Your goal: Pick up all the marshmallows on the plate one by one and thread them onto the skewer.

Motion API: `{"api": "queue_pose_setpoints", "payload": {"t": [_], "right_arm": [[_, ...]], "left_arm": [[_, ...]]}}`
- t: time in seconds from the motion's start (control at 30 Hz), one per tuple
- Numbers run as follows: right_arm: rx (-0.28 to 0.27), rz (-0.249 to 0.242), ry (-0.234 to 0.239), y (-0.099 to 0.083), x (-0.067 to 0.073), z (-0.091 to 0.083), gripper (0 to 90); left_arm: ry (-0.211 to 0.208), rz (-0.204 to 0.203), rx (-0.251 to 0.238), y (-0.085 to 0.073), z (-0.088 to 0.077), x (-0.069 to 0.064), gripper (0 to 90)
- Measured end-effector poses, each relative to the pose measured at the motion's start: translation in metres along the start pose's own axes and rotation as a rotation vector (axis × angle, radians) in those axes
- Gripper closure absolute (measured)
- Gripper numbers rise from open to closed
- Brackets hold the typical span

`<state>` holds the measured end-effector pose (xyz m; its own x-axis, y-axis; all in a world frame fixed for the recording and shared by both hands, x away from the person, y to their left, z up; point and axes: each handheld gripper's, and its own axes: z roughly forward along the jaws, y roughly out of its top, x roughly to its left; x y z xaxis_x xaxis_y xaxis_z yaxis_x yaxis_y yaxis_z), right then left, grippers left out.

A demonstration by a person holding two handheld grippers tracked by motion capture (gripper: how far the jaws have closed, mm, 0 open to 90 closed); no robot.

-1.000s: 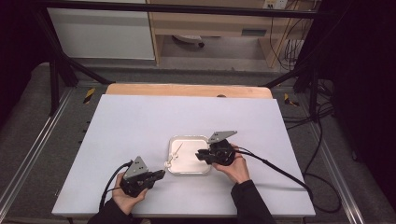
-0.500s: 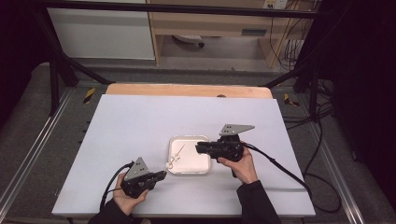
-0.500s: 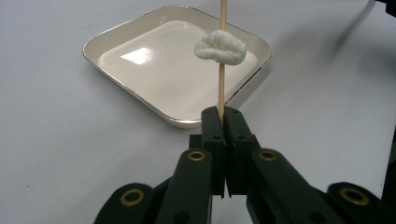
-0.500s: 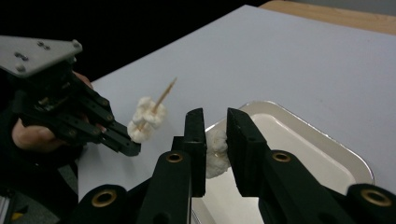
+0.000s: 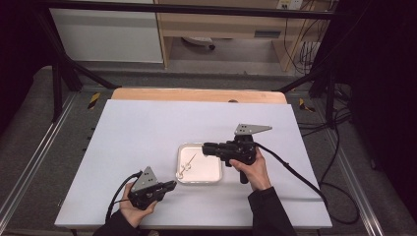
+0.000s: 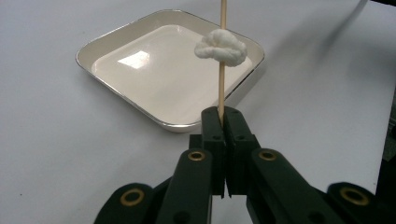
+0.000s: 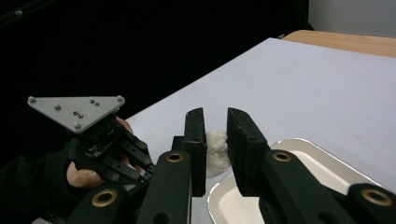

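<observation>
My left gripper (image 5: 173, 184) (image 6: 223, 114) sits low near the table's front edge, shut on a thin wooden skewer (image 6: 220, 84). The skewer (image 5: 190, 161) slants up over a white square tray (image 5: 199, 181) (image 6: 93, 44). A soft white lump (image 6: 222, 47) (image 5: 183, 171) is threaded on it. My right gripper (image 5: 205, 147) (image 7: 215, 116) hovers above the tray's far right corner and points left. Between its jaws sits a second small white lump (image 7: 216, 151), which touches both pads.
The tray (image 7: 299, 149) lies mid-table on a white tabletop (image 5: 147, 128) with a wooden strip along the far edge. In the right gripper view the left hand (image 7: 77, 175) and its grey plate (image 7: 77, 109) are close by. Cables trail off the right side.
My right gripper has risen from the tray and drifted slightly right, jaws unchanged. The left gripper and its skewer have stayed put.
</observation>
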<state>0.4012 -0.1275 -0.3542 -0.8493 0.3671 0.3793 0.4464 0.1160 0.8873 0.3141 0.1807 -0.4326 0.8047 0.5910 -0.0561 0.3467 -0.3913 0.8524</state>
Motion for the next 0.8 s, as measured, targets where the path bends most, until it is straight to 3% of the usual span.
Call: {"api": "queue_pose_setpoints", "payload": {"t": [0.33,0.8], "right_arm": [[0.004,0.040,0.050,0.001,-0.003,0.011,78.1],[0.035,0.063,0.070,-0.005,-0.004,0.021,78.1]], "left_arm": [[-0.008,0.009,-0.004,0.000,0.000,-0.002,88.5],[-0.005,0.018,-0.001,0.000,0.000,-0.002,88.6]]}}
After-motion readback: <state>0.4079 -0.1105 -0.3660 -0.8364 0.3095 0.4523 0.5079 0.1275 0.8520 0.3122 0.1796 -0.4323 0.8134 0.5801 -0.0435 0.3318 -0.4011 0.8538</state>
